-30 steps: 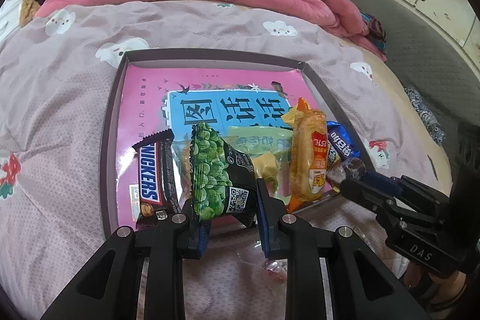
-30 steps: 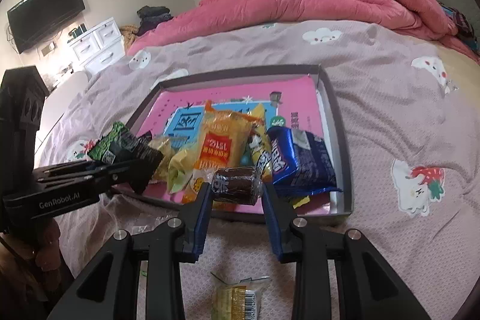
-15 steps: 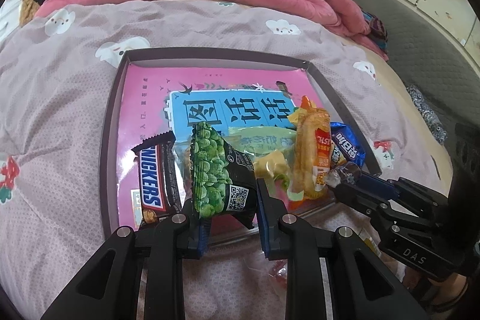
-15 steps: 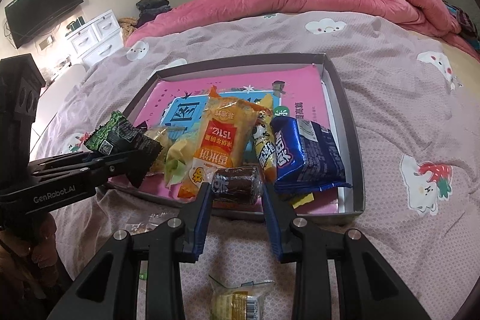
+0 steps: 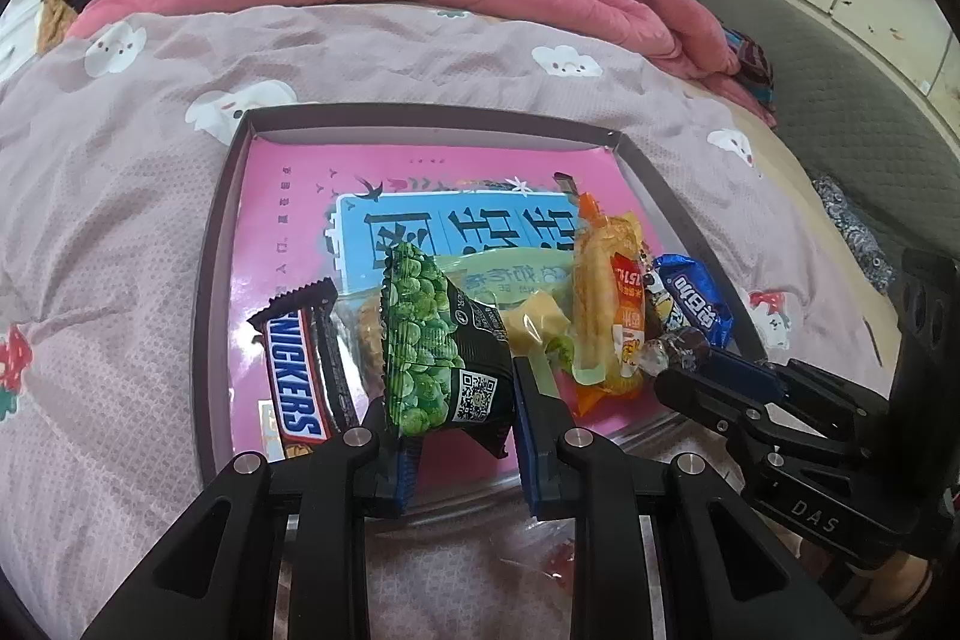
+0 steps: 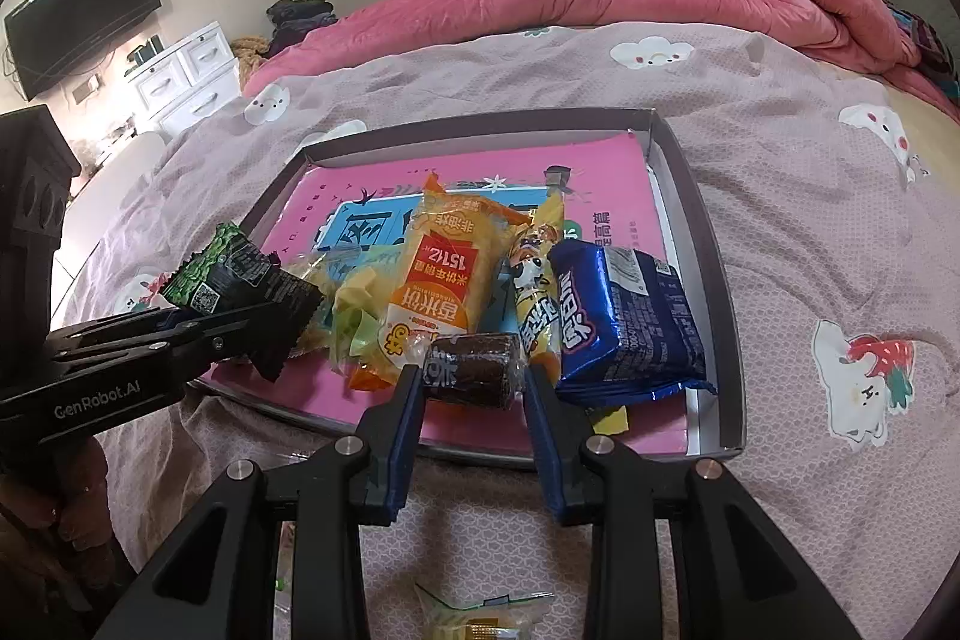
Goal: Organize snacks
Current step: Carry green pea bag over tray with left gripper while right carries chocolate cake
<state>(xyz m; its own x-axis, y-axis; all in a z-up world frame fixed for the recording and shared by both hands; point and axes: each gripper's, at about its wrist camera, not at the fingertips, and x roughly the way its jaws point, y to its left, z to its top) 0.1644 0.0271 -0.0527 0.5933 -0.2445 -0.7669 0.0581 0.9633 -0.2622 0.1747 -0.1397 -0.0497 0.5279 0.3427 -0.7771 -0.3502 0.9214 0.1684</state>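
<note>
Left of the left tongs a Snickers bar lay flat in the tray; it looked firm and compact, best taken across its narrow width. The left tongs themselves were clamped on the green pea packet, holding it upright by its lower end just above the tray's near edge. That packet seemed light, crinkly and slick, so a grip on the sealed seam would likely hold better than one on the puffed middle. Ahead and to the right of it stood the orange snack bag, soft and crushable. Farther right, the right tongs were closed on a small dark wrapped roll, probably soft cake, needing gentle pressure. Right of them lay the blue biscuit pack, stiff but breakable.
</note>
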